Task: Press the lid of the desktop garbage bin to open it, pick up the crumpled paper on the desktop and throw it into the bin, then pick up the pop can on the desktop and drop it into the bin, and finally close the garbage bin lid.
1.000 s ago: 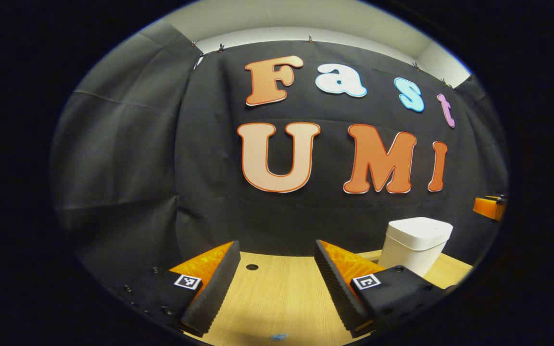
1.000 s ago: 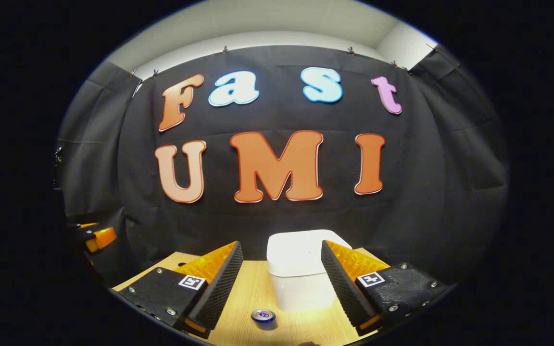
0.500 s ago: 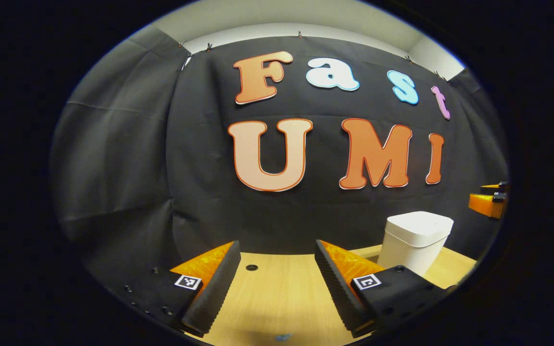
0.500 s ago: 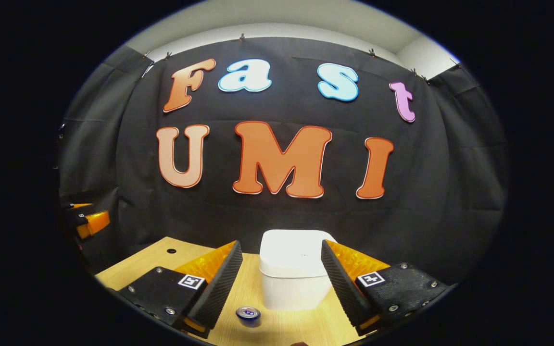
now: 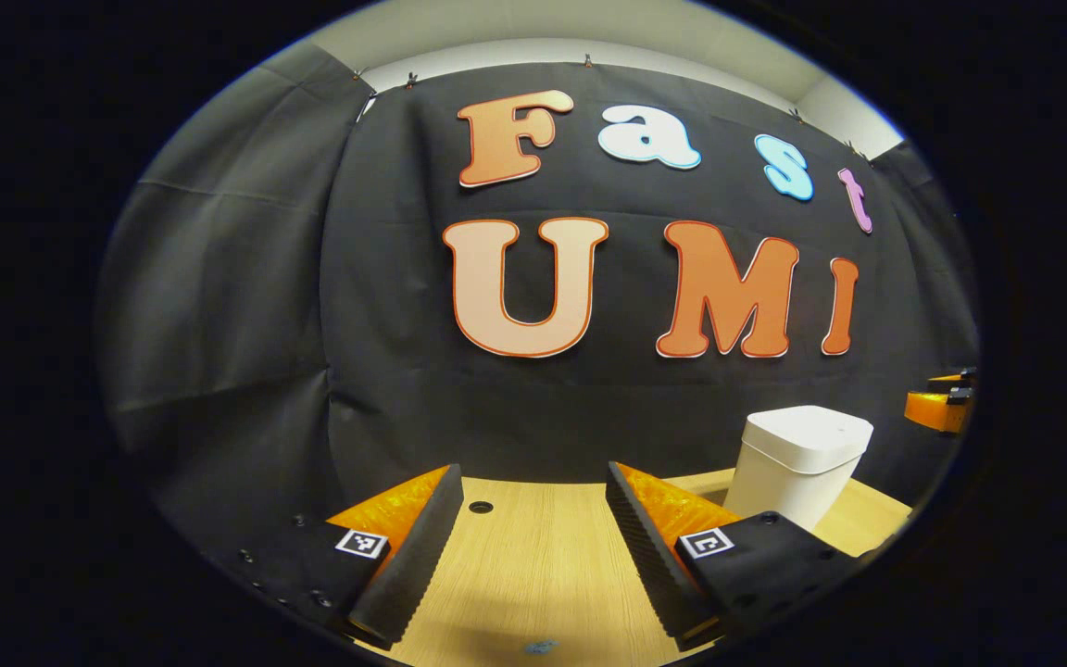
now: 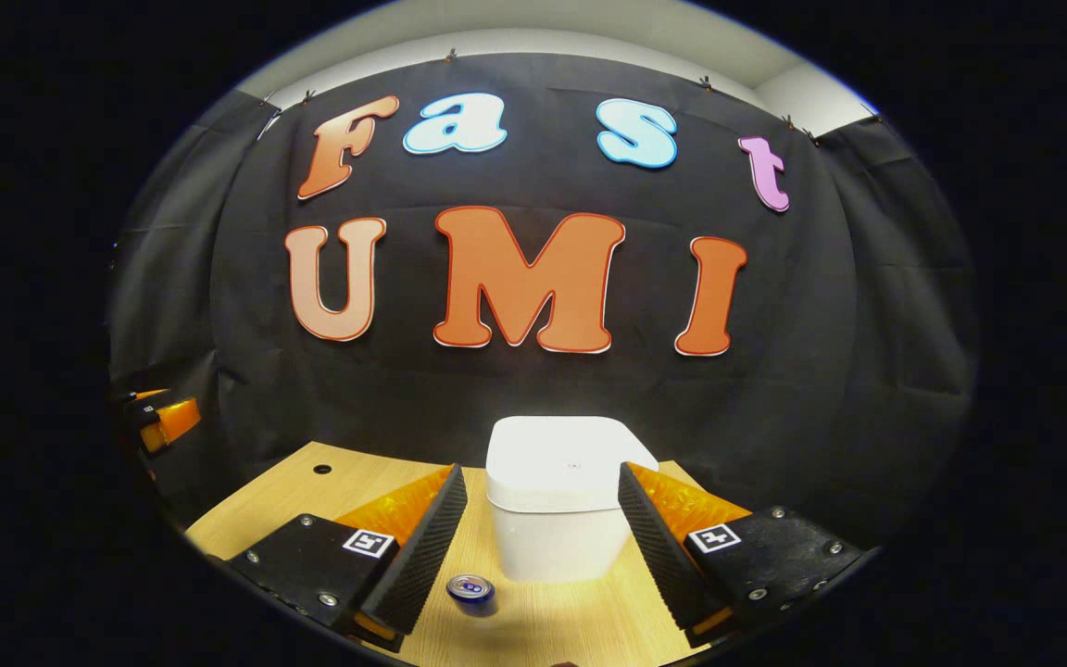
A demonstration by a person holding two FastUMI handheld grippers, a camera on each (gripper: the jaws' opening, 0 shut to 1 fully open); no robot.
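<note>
A light wood-grain counter [image 6: 580,621] runs back to a black cloth wall [image 6: 867,324], which is clipped up along its top edge under a pale wall and ceiling [image 6: 533,28]. The cloth hangs in folds at the booth's side [image 5: 219,306]. A small round hole [image 5: 480,507] is cut in the counter near its back edge. The white garbage bin [image 6: 559,505] stands toward the back of the counter with its lid closed and flat. In the right gripper view the pop can [image 6: 470,589] stands upright just in front of the bin, toward the bin's left corner, apart from it. The right hand-held gripper [image 6: 543,542] is spread wide with nothing between its fingers, the bin framed beyond the gap. The left hand-held gripper [image 5: 533,542] is likewise wide and empty over bare wood, with the bin off to its right. A small blue fleck [image 5: 538,646] lies on the counter's near edge; I cannot tell what it is.
</note>
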